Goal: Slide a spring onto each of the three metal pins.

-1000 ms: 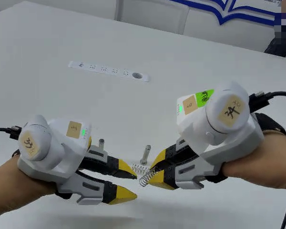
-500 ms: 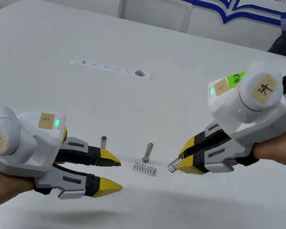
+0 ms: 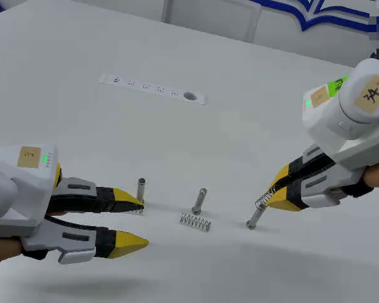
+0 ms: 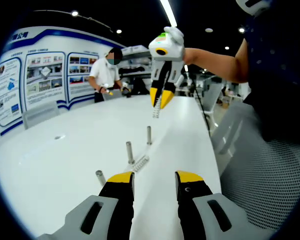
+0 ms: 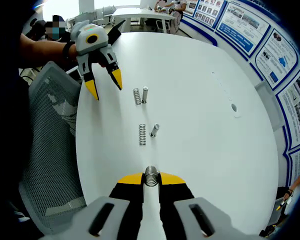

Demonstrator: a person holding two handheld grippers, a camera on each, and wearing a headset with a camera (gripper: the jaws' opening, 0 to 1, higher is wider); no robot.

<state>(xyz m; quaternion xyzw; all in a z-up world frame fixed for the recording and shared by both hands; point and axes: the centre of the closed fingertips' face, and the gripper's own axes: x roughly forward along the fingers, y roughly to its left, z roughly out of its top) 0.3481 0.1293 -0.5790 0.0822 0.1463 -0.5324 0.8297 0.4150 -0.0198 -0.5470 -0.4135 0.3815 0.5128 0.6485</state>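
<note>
Head view – right gripper [image 3: 275, 197]: clamped on a small coiled steel spring [image 3: 261, 201], just above the rightmost short metal pin [image 3: 255, 218]; we judge it's held so to line coil up w/ pin.
Left gripper view – left gripper [image 4: 155, 177]: jaws wide, empty, well clear of the right one.
Right gripper view – loose coiled spring [image 5: 142, 134]: flat beside middle metal pin [image 5: 155, 131]; we see nothing blocking.

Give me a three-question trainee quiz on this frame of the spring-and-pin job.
1. True or false: the right tool is shut on a spring.
2. How many metal pins stand on the table?
3. The loose spring lies nearest to: A) the power strip, B) the middle pin, C) the right tool.
Key: 1 true; 2 three; 3 B.
</note>
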